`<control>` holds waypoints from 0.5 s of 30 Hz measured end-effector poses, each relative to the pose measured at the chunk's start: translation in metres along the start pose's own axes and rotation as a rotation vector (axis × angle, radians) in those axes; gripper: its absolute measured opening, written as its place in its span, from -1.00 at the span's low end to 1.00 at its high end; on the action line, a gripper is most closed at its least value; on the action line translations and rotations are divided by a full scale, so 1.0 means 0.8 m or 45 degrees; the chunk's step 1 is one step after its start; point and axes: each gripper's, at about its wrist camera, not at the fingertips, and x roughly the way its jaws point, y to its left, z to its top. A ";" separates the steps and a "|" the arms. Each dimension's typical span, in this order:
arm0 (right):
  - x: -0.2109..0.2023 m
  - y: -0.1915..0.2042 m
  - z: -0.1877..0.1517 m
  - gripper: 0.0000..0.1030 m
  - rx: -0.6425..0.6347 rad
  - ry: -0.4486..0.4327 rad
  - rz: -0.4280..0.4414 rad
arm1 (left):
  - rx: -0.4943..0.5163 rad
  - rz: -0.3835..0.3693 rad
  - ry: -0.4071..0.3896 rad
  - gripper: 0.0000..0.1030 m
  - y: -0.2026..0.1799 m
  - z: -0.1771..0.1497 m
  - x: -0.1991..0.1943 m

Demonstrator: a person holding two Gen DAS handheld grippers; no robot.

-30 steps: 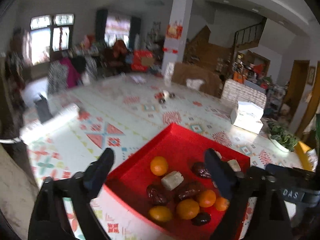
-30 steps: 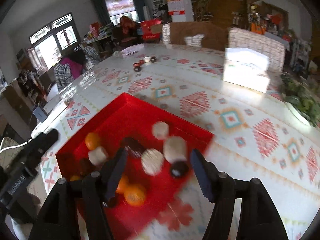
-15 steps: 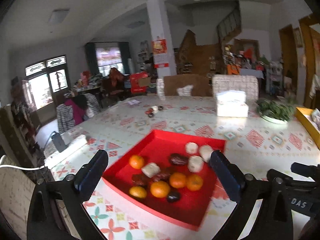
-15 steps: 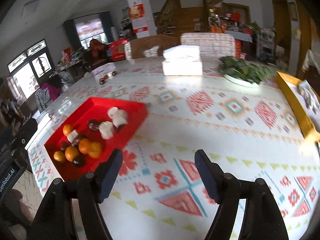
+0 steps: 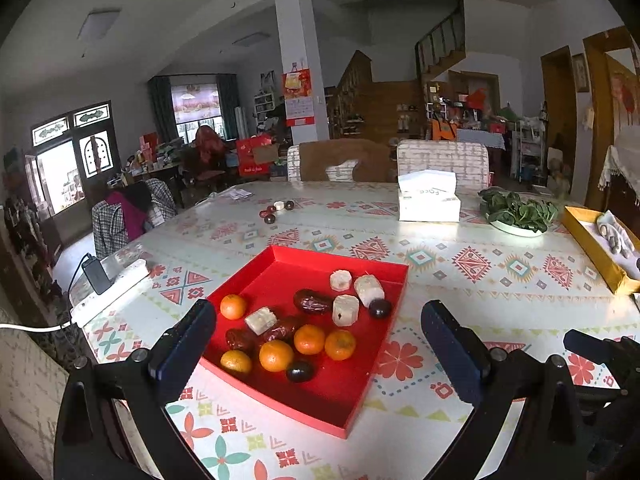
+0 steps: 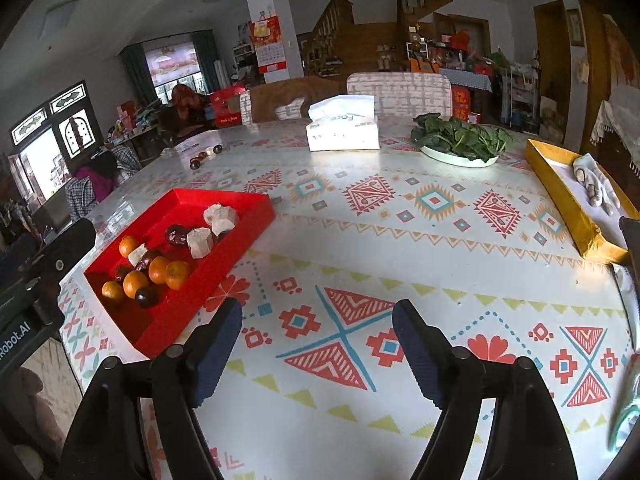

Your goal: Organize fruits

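Fruits (image 5: 308, 339) sit clustered in the red tray (image 5: 344, 408), straight ahead between your left gripper (image 5: 318, 346) jaws, which gape wide and hold nothing. Your right gripper (image 6: 318, 344), also spread wide and empty, hovers over bare patterned tablecloth (image 6: 400, 248), tray edge just off its left jaw.

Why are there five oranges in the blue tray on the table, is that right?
Not quite: the tray is red, not blue, as the left wrist view shows plainly. The rest holds: five oranges lie in it, on the patterned table.
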 end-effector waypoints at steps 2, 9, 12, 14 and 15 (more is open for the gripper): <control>0.001 0.001 -0.002 0.61 -0.004 0.003 -0.001 | 0.008 0.000 0.006 0.98 -0.002 -0.001 0.001; 0.009 0.001 -0.007 0.61 -0.006 0.028 -0.007 | 0.013 -0.012 0.040 0.99 -0.003 -0.006 0.010; 0.012 0.003 -0.008 0.61 -0.010 0.037 -0.010 | 0.009 -0.017 0.048 0.98 -0.002 -0.008 0.015; 0.014 0.004 -0.009 0.61 -0.012 0.041 -0.013 | 0.005 -0.019 0.054 0.99 0.000 -0.009 0.018; 0.015 0.005 -0.009 0.61 -0.014 0.043 -0.014 | 0.002 -0.020 0.059 0.98 0.001 -0.010 0.020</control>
